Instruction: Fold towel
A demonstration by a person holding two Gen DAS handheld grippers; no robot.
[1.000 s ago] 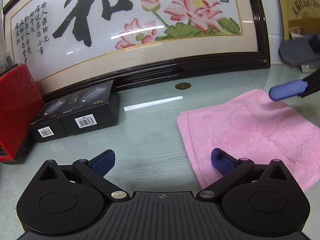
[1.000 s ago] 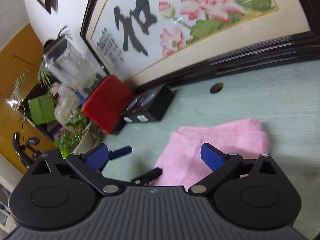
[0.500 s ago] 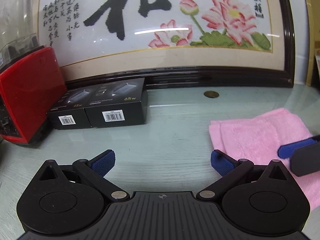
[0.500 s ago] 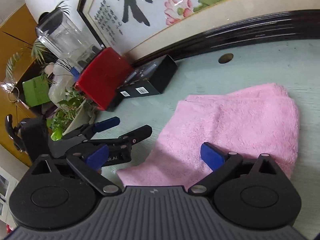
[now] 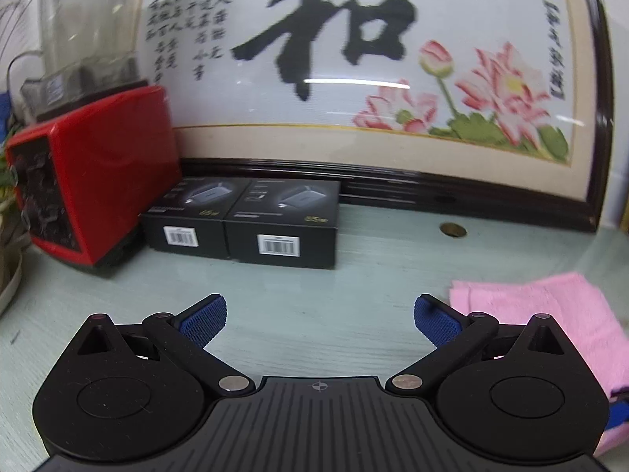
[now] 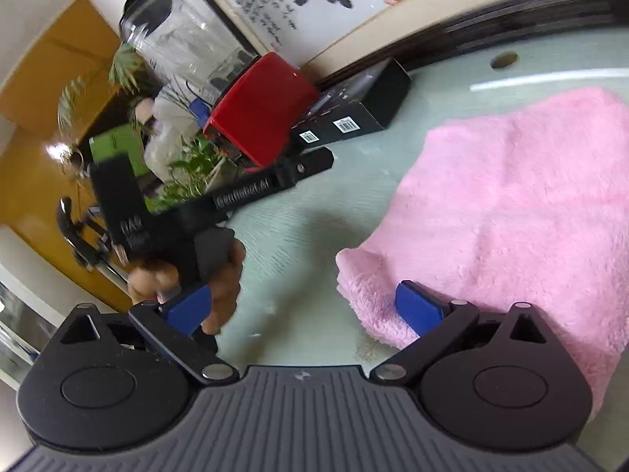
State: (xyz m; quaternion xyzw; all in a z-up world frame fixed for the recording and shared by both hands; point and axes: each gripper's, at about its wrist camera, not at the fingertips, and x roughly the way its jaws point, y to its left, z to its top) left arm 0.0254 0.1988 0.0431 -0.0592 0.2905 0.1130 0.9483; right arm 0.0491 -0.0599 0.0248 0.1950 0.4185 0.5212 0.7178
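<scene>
The towel (image 6: pixel 511 204) lies flat on the table (image 6: pixel 306 244), pink and plush, and a doubled rim along its near-left edge suggests it is already folded at least once; how many folds it has I cannot tell. It sits to the right of my left gripper (image 5: pixel 319 316), with only its left part showing past that gripper's right finger. My right gripper (image 6: pixel 304 306) is the nearer one: its right finger rests on or just above the towel's near-left corner, while its left finger is over bare table. Both grippers stand wide open and hold nothing. My left hand (image 6: pixel 220 275) shows in the right view, well left of the towel. Beyond the towel's left edge, the table is open up to the black boxes (image 5: pixel 259 220) and the red blender base (image 5: pixel 98 181) at the back, beneath the framed picture (image 5: pixel 354 78). If another fold is wanted, I judge that leftward room makes it easy; if not, the towel already lies neat.
</scene>
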